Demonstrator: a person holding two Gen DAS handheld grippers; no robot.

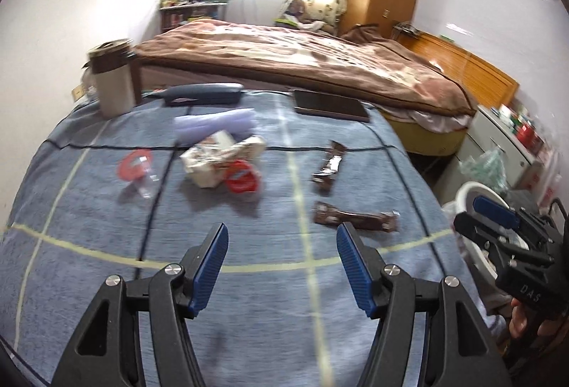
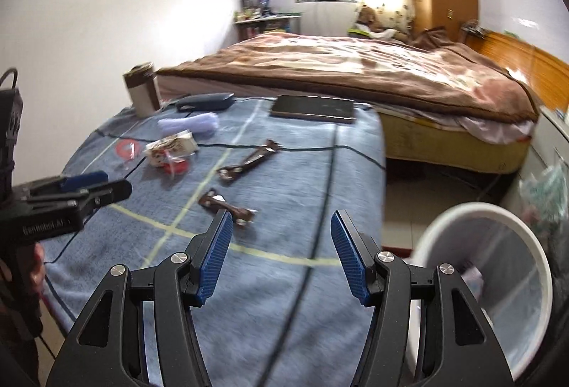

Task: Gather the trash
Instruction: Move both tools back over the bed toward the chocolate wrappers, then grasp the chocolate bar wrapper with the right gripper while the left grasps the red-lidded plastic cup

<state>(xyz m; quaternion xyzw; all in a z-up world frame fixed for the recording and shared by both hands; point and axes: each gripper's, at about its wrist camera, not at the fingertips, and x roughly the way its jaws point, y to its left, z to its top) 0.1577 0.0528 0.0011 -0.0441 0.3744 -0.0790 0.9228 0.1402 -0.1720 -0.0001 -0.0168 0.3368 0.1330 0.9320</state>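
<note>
Trash lies on a table under a blue checked cloth [image 1: 106, 280]. A brown snack wrapper [image 1: 355, 219] lies nearest, and a second brown wrapper [image 1: 329, 164] lies behind it. A crumpled white packet [image 1: 220, 159] rests against a red-and-clear wrapper [image 1: 243, 181], and a red lid piece [image 1: 137, 166] sits to their left. My left gripper [image 1: 282, 266] hovers open above the cloth, short of the near wrapper, with nothing between its blue pads. My right gripper [image 2: 281, 252] is open and empty over the table's right part, the near wrapper [image 2: 227, 205] just ahead of its left finger. A white bin [image 2: 490, 280] stands at the right.
At the table's far edge stand a lidded cup [image 1: 113, 81], a dark case [image 1: 202, 93], a dark flat tablet [image 1: 330, 105] and a pale folded sheet [image 1: 217, 124]. A bed with a brown blanket [image 1: 302, 56] lies beyond. A cabinet with clutter [image 1: 512, 138] stands right of the bin.
</note>
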